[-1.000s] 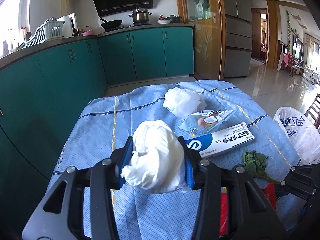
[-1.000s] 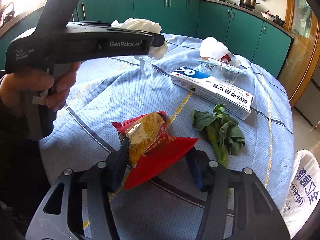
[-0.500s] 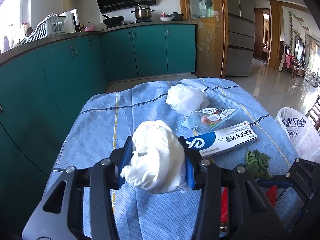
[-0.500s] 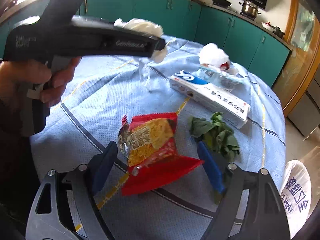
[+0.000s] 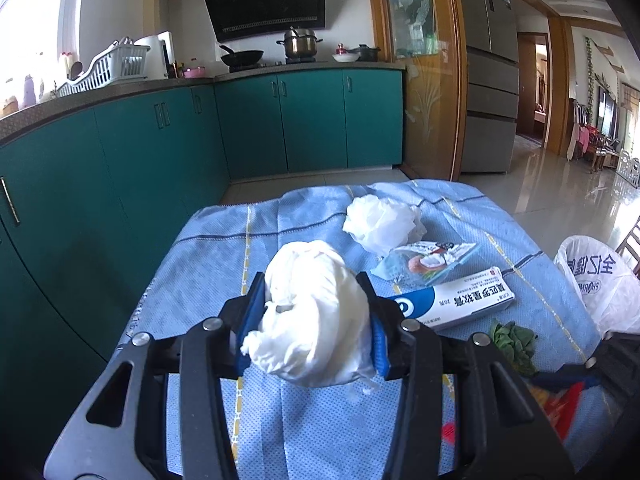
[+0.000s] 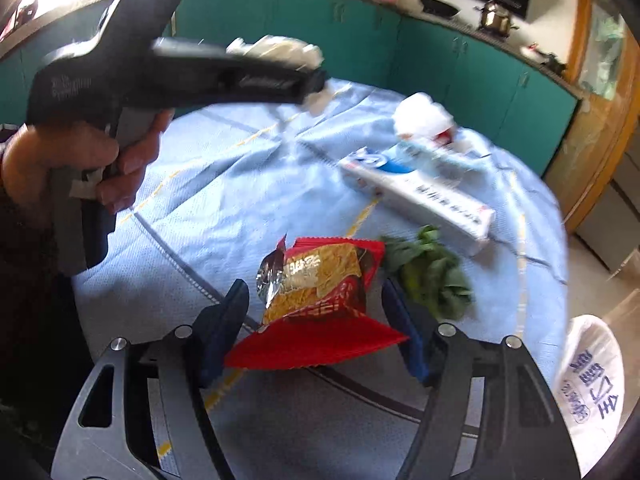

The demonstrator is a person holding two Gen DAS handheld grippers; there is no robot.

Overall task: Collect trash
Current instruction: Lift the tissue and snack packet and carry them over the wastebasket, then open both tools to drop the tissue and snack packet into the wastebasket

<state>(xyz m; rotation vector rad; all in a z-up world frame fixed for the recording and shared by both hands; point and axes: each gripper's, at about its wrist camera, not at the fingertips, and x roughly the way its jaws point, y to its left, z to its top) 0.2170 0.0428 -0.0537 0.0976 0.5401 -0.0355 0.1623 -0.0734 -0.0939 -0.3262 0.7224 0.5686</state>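
My left gripper [image 5: 312, 285] is shut on a crumpled white plastic wad [image 5: 316, 320] and holds it above the blue tablecloth [image 5: 208, 264]. The right wrist view shows that gripper from the side, held in a hand [image 6: 80, 160], the wad [image 6: 280, 50] at its tip. A red and yellow snack wrapper [image 6: 320, 292] lies on the cloth between the fingers of my right gripper [image 6: 316, 300]. Its jaws are closing around the wrapper, and the pads do not visibly press it.
Green leaves [image 6: 432, 276] lie just right of the wrapper. Farther back are a toothpaste box [image 5: 452, 304], a clear blue packet [image 5: 428, 260] and a crumpled white bag [image 5: 380, 224]. A white trash bag [image 6: 592, 384] stands past the table's right edge. Teal cabinets [image 5: 160, 140] line the back.
The right gripper's jaws spread wide off the wrapper, then narrowed again around it. The left gripper kept still with the white wad in it.
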